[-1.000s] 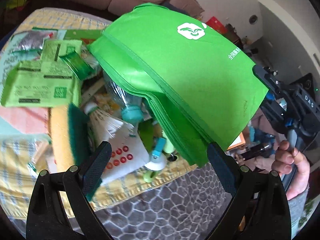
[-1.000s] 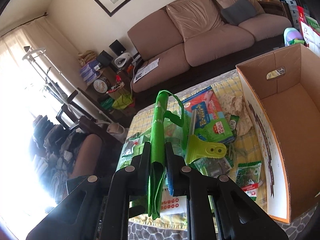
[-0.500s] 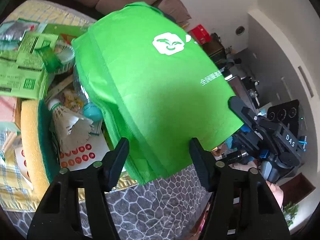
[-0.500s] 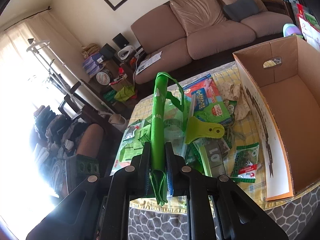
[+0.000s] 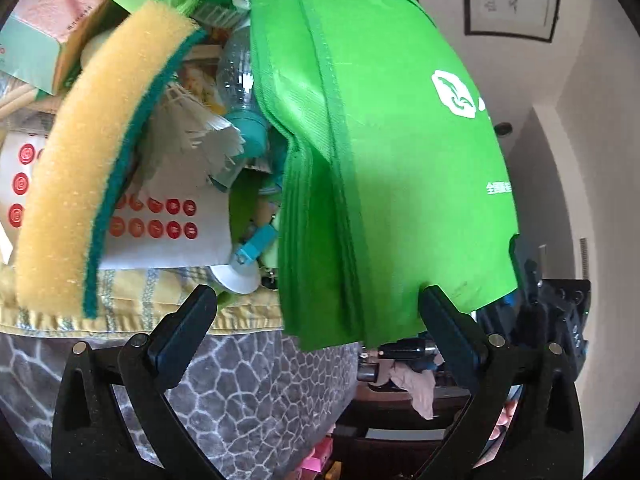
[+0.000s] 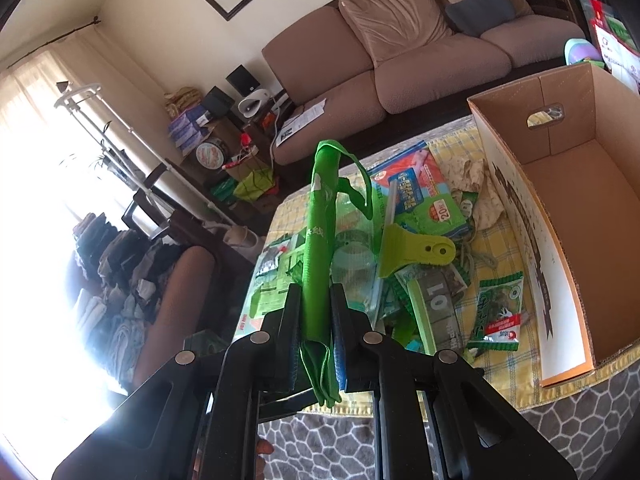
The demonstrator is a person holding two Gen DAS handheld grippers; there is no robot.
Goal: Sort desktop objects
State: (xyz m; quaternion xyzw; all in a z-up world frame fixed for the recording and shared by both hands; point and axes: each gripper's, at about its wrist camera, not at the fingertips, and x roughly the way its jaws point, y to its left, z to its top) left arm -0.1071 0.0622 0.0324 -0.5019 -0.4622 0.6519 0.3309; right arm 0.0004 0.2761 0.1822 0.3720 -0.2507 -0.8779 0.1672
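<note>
My right gripper [image 6: 316, 304] is shut on a folded green fabric bag [image 6: 318, 236] and holds it edge-on above the table's near edge. The same bag [image 5: 380, 160] fills the middle and right of the left wrist view, with a white logo. My left gripper [image 5: 316, 308] is open, its fingers on either side of the bag's lower edge without pinching it. An open cardboard box [image 6: 560, 208] stands at the table's right. A yellow sponge [image 5: 92, 152] with a green backing lies close at the left.
The yellow checked tablecloth [image 6: 504, 376] holds a pile: a green clip [image 6: 412, 254], green packets [image 6: 500, 312], a shuttlecock [image 5: 192, 128], a plastic bottle [image 5: 236, 80], a sheet with red stickers [image 5: 160, 216]. A brown sofa [image 6: 400, 52] stands behind. Patterned grey floor [image 5: 240, 380] lies below.
The left gripper has opened wider and moved down and closer to the table edge; the sponge now looms large. The right gripper still holds the bag, shifted slightly.
</note>
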